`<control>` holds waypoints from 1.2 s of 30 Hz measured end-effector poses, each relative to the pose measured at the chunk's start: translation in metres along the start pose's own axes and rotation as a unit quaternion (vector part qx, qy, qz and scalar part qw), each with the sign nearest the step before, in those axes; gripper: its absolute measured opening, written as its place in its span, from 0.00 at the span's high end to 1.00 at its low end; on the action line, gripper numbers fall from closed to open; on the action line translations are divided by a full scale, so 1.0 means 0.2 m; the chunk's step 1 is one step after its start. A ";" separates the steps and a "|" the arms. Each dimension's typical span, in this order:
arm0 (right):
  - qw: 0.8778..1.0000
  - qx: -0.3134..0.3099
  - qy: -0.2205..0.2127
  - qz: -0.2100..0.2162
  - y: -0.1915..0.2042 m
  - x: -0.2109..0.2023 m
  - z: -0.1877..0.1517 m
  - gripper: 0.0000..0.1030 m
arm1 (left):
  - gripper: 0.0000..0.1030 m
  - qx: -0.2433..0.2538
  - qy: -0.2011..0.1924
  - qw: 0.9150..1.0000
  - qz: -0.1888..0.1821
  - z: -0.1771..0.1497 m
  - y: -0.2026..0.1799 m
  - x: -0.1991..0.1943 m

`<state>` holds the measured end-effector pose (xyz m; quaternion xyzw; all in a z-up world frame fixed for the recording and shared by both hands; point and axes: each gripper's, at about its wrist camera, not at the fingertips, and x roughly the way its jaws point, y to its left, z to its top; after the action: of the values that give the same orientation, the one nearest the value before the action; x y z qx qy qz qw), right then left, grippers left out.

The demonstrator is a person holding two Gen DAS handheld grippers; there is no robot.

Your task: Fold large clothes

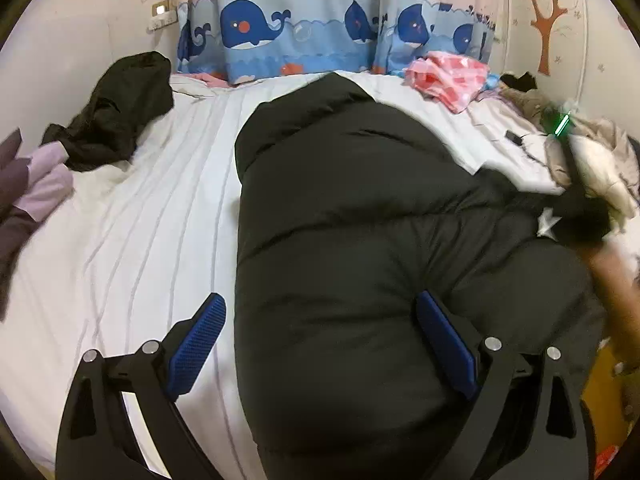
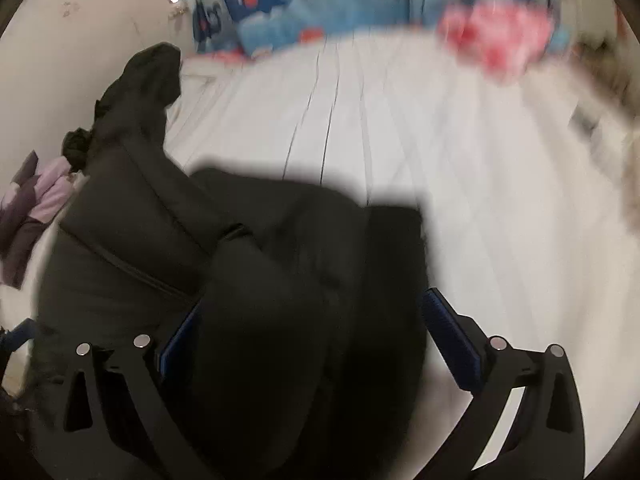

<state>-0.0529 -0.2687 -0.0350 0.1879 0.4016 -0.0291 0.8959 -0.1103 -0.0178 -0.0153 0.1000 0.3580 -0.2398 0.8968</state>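
A big black puffer jacket (image 1: 360,220) lies lengthwise on the white bed sheet (image 1: 140,220). My left gripper (image 1: 320,320) is open, its blue pads straddling the jacket's near left edge; nothing is clamped. In the right wrist view, which is blurred by motion, the jacket (image 2: 200,260) fills the lower left. My right gripper (image 2: 308,320) is open wide, with a bulging fold of the jacket lying between its fingers. The left pad (image 2: 180,336) is partly hidden by the fabric. The right gripper also shows as a dark blur at the jacket's right side in the left wrist view (image 1: 576,208).
A second black garment (image 1: 116,108) is bunched at the far left of the bed. Purple clothes (image 1: 36,176) lie at the left edge. A pink checked cloth (image 1: 448,76) and a pile of beige clothes (image 1: 592,156) sit at the far right. A whale-print curtain (image 1: 304,28) hangs behind.
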 end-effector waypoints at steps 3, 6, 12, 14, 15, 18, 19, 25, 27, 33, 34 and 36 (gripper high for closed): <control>0.999 0.042 0.011 0.025 -0.10 0.06 -0.05 0.06 | 0.10 0.006 0.002 1.000 0.002 -0.01 -0.02 0.01; 1.000 0.023 0.013 0.007 -0.06 -0.04 -0.02 0.06 | 0.10 0.025 -0.002 0.999 0.025 -0.02 -0.04 0.00; 0.997 -0.032 -0.065 0.014 0.08 -0.45 -0.13 0.06 | 0.10 0.026 -0.013 0.998 0.052 -0.05 -0.06 -0.05; 0.996 -0.072 -0.053 -0.012 0.15 -0.48 -0.23 0.06 | 0.10 0.027 -0.016 0.998 0.060 -0.05 -0.07 -0.06; 0.995 -0.089 -0.037 -0.028 0.16 -0.43 -0.27 0.06 | 0.10 0.027 -0.019 0.998 0.062 -0.05 -0.08 -0.06; 0.997 -0.068 0.017 -0.019 0.11 -0.25 -0.35 0.06 | 0.10 0.030 -0.019 0.997 0.062 -0.06 -0.10 -0.08; 0.998 -0.055 0.022 -0.013 0.08 -0.26 -0.38 0.06 | 0.10 0.037 -0.020 0.997 0.067 -0.06 -0.11 -0.10; 0.996 -0.079 -0.018 -0.028 0.16 -0.47 -0.43 0.06 | 0.10 0.050 -0.029 0.995 0.083 -0.08 -0.14 -0.15; 0.995 -0.086 -0.027 -0.037 0.18 -0.51 -0.46 0.06 | 0.10 0.043 -0.031 0.995 0.082 -0.09 -0.13 -0.16; 0.995 -0.084 0.017 -0.046 0.17 -0.43 -0.51 0.06 | 0.07 0.043 -0.036 0.995 0.086 -0.12 -0.14 -0.17; 0.995 -0.085 0.009 -0.050 0.18 -0.46 -0.50 0.06 | 0.07 0.040 -0.038 0.995 0.087 -0.12 -0.14 -0.17; 0.995 -0.088 -0.019 -0.049 0.20 -0.54 -0.51 0.06 | 0.07 0.027 -0.037 0.995 0.083 -0.13 -0.12 -0.17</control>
<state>-0.1898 -0.2045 -0.0054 0.0879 0.3943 -0.0416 0.9138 -0.1591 -0.0164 -0.0109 0.1445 0.3081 -0.1776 0.9234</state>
